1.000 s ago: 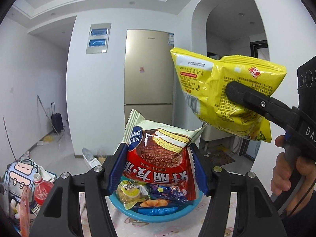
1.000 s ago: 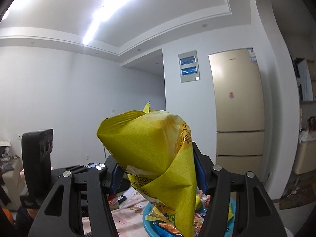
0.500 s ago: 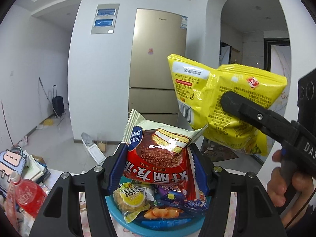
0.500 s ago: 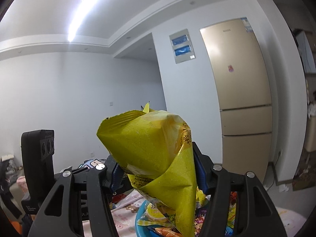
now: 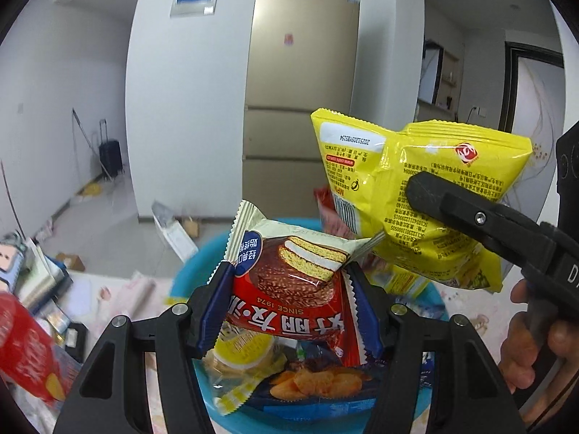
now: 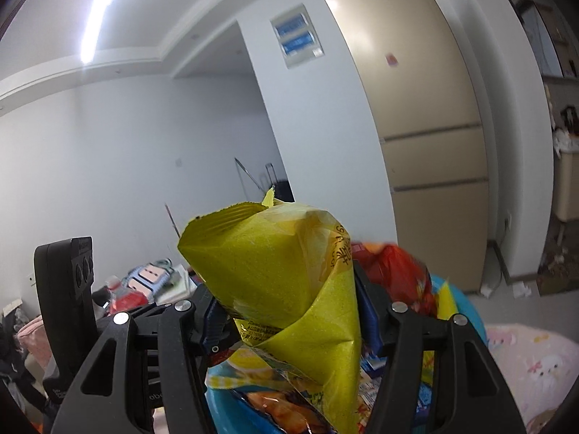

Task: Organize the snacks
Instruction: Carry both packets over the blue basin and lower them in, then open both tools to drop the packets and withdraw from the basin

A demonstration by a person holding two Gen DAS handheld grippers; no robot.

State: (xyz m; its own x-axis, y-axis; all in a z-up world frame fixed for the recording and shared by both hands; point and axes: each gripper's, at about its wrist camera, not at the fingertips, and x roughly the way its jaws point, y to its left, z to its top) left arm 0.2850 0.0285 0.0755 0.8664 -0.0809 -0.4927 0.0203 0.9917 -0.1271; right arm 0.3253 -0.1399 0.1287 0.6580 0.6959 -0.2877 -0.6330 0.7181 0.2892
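Note:
My left gripper (image 5: 289, 300) is shut on a red chocolate-pie packet (image 5: 293, 282), held upright over a blue bowl (image 5: 195, 264) full of several snack packs. My right gripper (image 6: 289, 314) is shut on a yellow snack bag (image 6: 282, 275), pinched between its blue pads. The same yellow bag (image 5: 416, 195) shows in the left wrist view at upper right, over the bowl's right side, clamped by a black finger (image 5: 452, 202) and held by a person's hand (image 5: 532, 347). In the right wrist view the blue bowl (image 6: 466, 311) lies just below the bag.
A red bottle (image 5: 25, 347) and stacked books and boxes (image 5: 43, 275) sit left of the bowl on a pink patterned tablecloth (image 6: 535, 361). A beige fridge (image 5: 300, 83) stands behind. The left gripper's body (image 6: 65, 289) rises at the left of the right wrist view.
Both grippers have come down with their packets toward the blue bowl, which now fills more of both views. The yellow bag sits lower and closer to the pie packet.

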